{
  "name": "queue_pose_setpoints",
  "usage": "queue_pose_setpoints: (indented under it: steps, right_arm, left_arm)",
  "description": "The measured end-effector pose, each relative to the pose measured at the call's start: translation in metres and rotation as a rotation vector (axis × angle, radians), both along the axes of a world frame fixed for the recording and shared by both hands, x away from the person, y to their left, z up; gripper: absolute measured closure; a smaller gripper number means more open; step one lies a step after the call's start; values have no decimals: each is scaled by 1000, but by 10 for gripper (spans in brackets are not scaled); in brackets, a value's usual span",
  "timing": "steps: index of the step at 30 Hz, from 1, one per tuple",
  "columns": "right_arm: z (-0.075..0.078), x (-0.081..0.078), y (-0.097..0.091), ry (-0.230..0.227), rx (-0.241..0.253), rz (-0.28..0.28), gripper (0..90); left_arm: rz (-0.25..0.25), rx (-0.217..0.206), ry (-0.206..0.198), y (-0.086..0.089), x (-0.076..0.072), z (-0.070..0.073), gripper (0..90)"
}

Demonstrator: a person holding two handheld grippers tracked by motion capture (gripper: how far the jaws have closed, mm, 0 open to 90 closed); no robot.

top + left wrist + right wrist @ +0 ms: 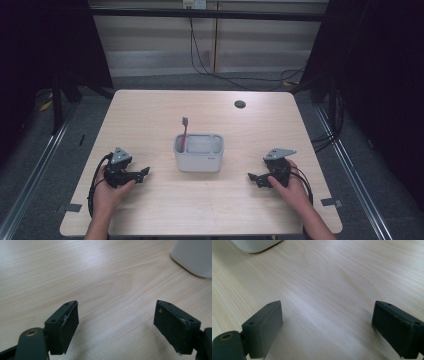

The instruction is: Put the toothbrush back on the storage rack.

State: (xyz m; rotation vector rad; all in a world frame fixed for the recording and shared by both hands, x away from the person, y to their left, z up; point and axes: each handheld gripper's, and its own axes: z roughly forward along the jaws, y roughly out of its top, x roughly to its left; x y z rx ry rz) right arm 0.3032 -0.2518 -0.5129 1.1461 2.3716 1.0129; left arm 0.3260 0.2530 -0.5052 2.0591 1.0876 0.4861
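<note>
White holder (198,159) midway between both spread hand-held grippers, toothbrush (184,131) seemingly upright inside

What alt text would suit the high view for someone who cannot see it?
A white holder with a pink toothbrush standing in it sits mid-table. A person's hands rest either side, holding the open left gripper and right gripper.

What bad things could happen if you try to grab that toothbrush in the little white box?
The toothbrush stands upright and thin in one end of the white holder, so open tongs might pinch it badly and let it slip. The holder looks light and sits loose on the table; a bump from the left tongs or right tongs could slide or tip it.
</note>
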Motion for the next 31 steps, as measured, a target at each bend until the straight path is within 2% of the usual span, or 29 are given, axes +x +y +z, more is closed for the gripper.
queue_pose_setpoints:
  steps: [5, 8, 9, 12, 16, 21, 31]
  right_arm:
    - [0, 0, 0, 3, 0, -3, 90]
    - [0, 0, 0, 2, 0, -2, 90]
    - [0, 0, 0, 3, 0, -3, 90]
    - [0, 0, 0, 0, 0, 0, 90]
    - [0, 0, 0, 3, 0, -3, 90]
    - [0, 0, 0, -1, 0, 0, 90]
    - [0, 0, 0, -1, 0, 1, 90]
  left_arm:
    - [-6, 12, 1, 0, 0, -1, 199]
    - [0, -1, 5, -1, 0, -2, 198]
    - [-7, 12, 7, -1, 0, -2, 198]
    - [0, 6, 8, -1, 0, -4, 196]
    - [-14, 31, 15, -2, 0, -4, 195]
    - [-5, 20, 21, -2, 0, -5, 195]
    - [-3, 28, 36, -1, 1, -4, 185]
